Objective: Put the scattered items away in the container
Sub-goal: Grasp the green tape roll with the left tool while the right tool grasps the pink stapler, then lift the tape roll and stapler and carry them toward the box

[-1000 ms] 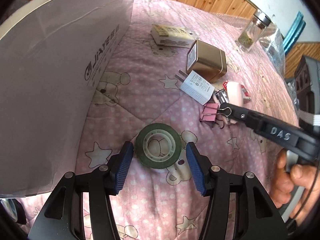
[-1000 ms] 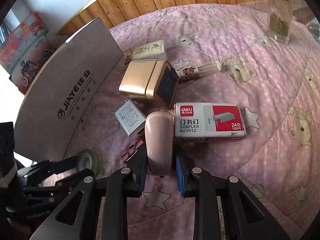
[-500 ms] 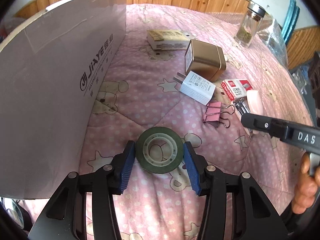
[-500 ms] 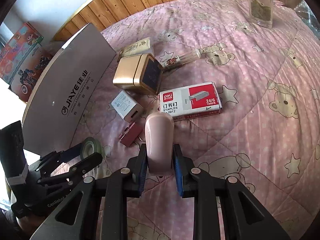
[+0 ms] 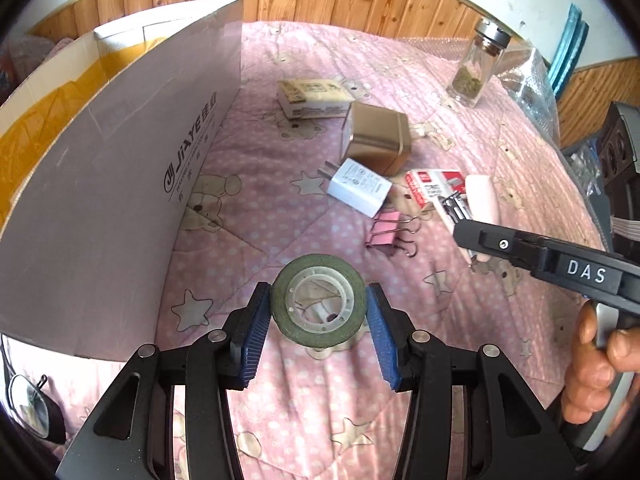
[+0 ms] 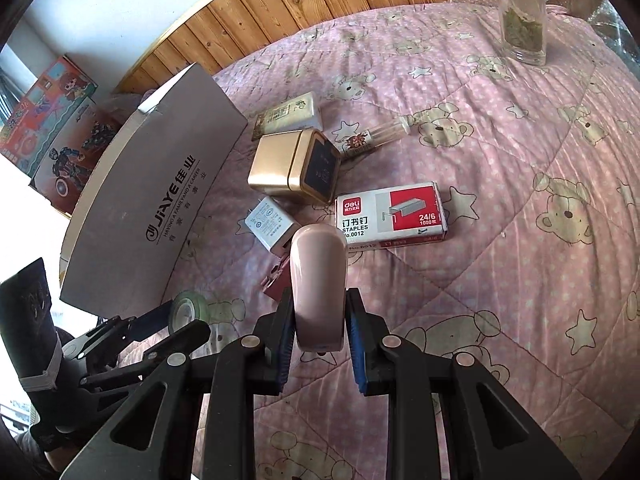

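Note:
My left gripper (image 5: 319, 322) is shut on a dark green tape roll (image 5: 319, 300) and holds it above the pink quilt, just right of the grey cardboard box (image 5: 120, 168). My right gripper (image 6: 319, 334) is shut on a pink stapler (image 6: 318, 280) and holds it up over the quilt. The stapler also shows in the left wrist view (image 5: 484, 200), and the tape roll in the right wrist view (image 6: 188, 310). Scattered on the quilt lie a white charger (image 5: 358, 192), a gold tin (image 5: 376, 140), a staples box (image 6: 390, 212), a pink binder clip (image 5: 386, 234) and a beige packet (image 5: 314, 98).
A glass jar with green leaves (image 6: 522, 20) stands at the far side. A clear tube (image 6: 374, 138) lies behind the gold tin. Colourful toy boxes (image 6: 52, 136) stand beyond the cardboard box. Eyeglasses (image 5: 28, 408) lie at the lower left.
Both grippers have risen: the left closed on the tape roll and lifted it off the quilt, and the right lifted the pink stapler away from the staples box.

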